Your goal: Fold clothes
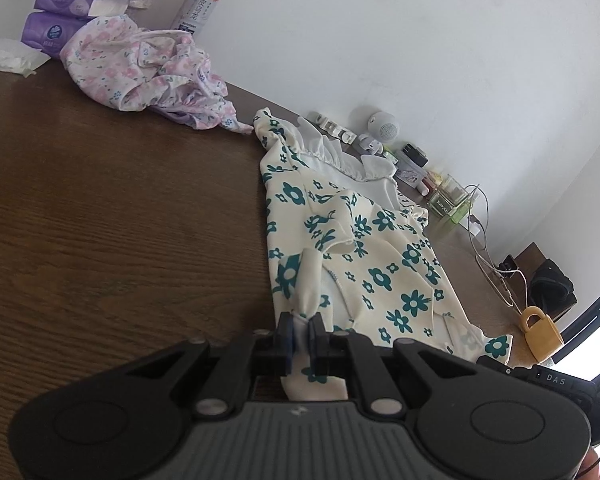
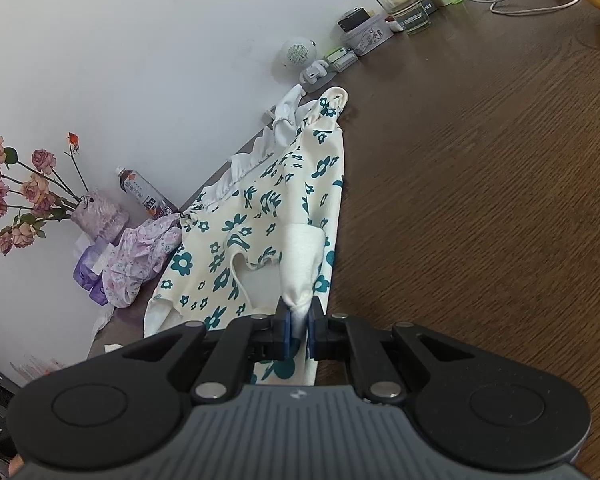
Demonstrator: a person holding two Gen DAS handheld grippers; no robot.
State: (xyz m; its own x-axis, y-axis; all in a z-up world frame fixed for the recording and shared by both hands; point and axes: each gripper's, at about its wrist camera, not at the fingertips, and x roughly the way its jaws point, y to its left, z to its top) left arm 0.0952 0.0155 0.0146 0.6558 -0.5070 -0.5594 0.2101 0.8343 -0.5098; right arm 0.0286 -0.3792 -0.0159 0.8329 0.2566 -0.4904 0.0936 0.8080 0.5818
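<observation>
A cream top with teal flowers [image 1: 380, 248] lies on a brown wooden worktop [image 1: 120, 220], its long axis running away from both tools toward the wall, frilled white collar at the far end. The left tool [image 1: 301, 338] and right tool [image 2: 299, 328] are each clamped on a near corner. A crumpled pink garment [image 1: 148, 68] sits well apart.

A dark wood-grain table [image 1: 100, 208] stands against a plain white wall [image 1: 380, 40]; bright daylight washes in at the far right edge.
</observation>
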